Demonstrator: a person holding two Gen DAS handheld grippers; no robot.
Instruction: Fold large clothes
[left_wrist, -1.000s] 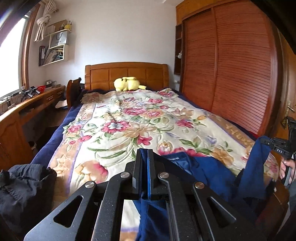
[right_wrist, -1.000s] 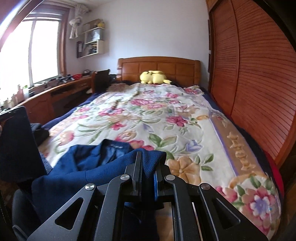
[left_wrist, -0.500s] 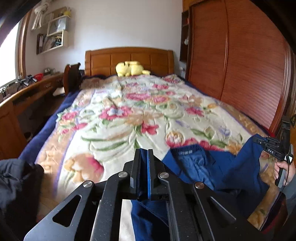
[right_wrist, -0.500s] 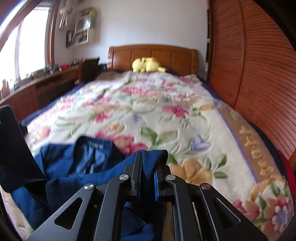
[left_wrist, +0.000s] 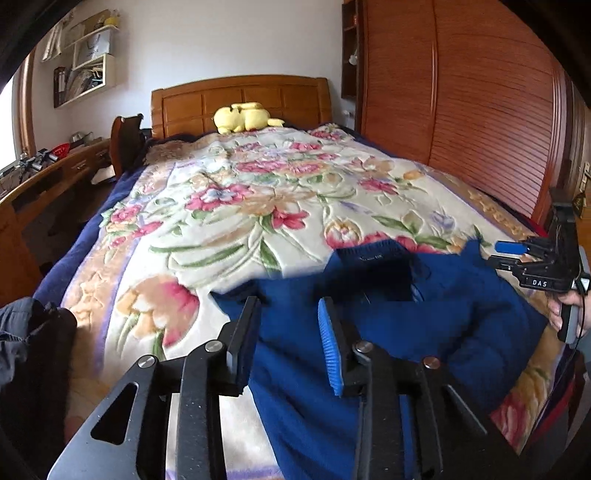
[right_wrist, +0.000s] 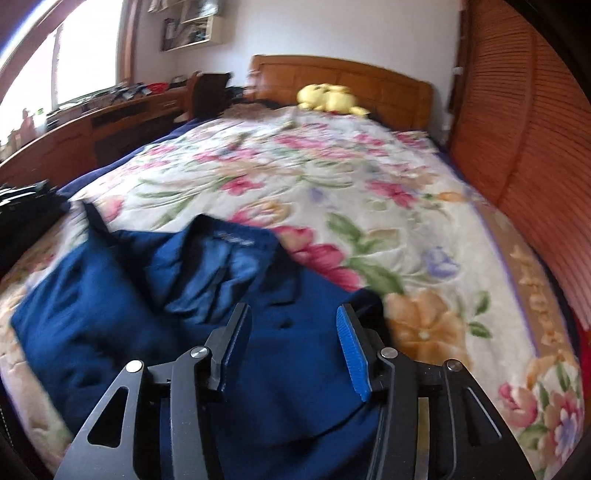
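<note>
My left gripper (left_wrist: 290, 328) was released, its two fingers spread wide with nothing between them but the view of blue cloth below. My right gripper (right_wrist: 293, 338) was released as well, fingers apart and empty, hanging just above the fabric.

The blue jacket (left_wrist: 424, 306) lay on the floral blanket (left_wrist: 258, 192) at the foot of the bed, collar end toward the headboard (left_wrist: 240, 99). In the right wrist view the jacket (right_wrist: 155, 295) spread from my fingers out to the left, its collar open and a lighter blue lining showing inside, with a small label near the neck. One point of the cloth stuck up at the far left edge. The hem end ran down under both grippers and out of sight, so I could not tell how far it hung over the foot of the bed.

From the left wrist view I saw my right gripper (left_wrist: 517, 254) at the far right, held in my right hand (left_wrist: 569, 314), beside the jacket's right edge.

A yellow plush toy (left_wrist: 243, 118) sat by the headboard. A slatted wooden wardrobe (left_wrist: 461, 92) stood along the right side of the bed, and a wooden desk (right_wrist: 92, 125) ran along the left under the window. A dark bundle of clothing (left_wrist: 29, 350) lay at the bed's near left corner.
</note>
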